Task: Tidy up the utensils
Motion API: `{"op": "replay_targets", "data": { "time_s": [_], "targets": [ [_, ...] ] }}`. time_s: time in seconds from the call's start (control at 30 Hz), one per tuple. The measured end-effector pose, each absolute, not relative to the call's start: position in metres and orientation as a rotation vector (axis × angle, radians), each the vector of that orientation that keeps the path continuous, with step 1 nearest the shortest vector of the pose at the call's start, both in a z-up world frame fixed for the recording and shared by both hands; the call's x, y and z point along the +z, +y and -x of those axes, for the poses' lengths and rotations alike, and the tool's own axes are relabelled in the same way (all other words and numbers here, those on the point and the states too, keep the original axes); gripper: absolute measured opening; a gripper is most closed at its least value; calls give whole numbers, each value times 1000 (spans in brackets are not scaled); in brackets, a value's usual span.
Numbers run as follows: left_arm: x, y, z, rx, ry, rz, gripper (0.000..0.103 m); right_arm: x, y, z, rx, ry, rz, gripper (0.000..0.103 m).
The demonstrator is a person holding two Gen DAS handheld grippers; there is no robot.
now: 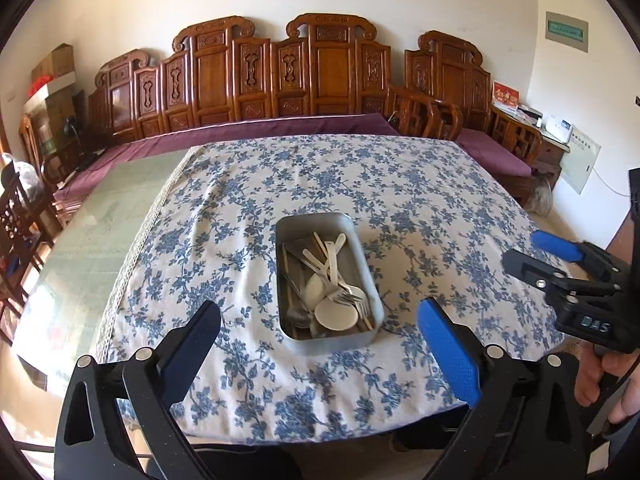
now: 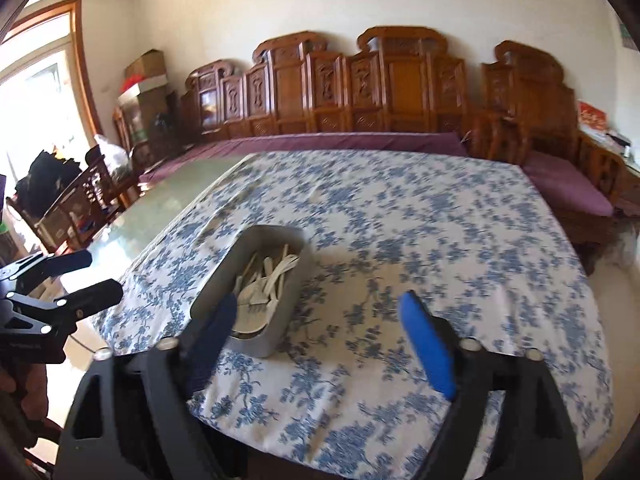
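Note:
A grey metal tray (image 1: 370, 280) stands on the blue-flowered tablecloth (image 1: 240, 208). It holds several utensils: white plastic spoons (image 1: 335, 312), metal forks (image 1: 354, 296) and chopsticks (image 1: 287, 280). My left gripper (image 1: 318, 312) is open and empty, hovering near the tray's near end. My right gripper (image 2: 320, 308) is open and empty, to the right of the tray (image 2: 296, 284); it also shows in the left wrist view (image 1: 536, 252). The left gripper shows at the left edge of the right wrist view (image 2: 96, 276).
The cloth covers the right part of a green glass table (image 1: 100, 232). A carved wooden bench (image 1: 280, 80) with purple cushions runs along the far wall. Wooden chairs (image 2: 76, 208) stand at the left. The table's near edge is just below the grippers.

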State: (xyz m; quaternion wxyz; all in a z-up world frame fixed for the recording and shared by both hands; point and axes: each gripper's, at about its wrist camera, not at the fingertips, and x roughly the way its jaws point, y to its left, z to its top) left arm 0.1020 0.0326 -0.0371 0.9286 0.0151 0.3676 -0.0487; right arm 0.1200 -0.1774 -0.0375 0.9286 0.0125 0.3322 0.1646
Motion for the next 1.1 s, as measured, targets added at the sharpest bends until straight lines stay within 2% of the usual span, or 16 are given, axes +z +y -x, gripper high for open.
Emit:
{"op": "replay_targets", "data": {
  "time_s": [0.07,0.33,0.83,1.1],
  "targets": [
    [-36,28,-95,-96,757,-25,95,-33,-182,-112,336,670,-28,100],
    [-30,15,-70,-91,743,-31,95,-7,-191,-75,266,608,10,100],
    [43,3,-24,-67,585,-16,95,74,-206,-11,233,400,-12,100],
    [69,3,-8,-50,518,-22,95,95,-216,8,222,350,-33,100]
  ]
}}
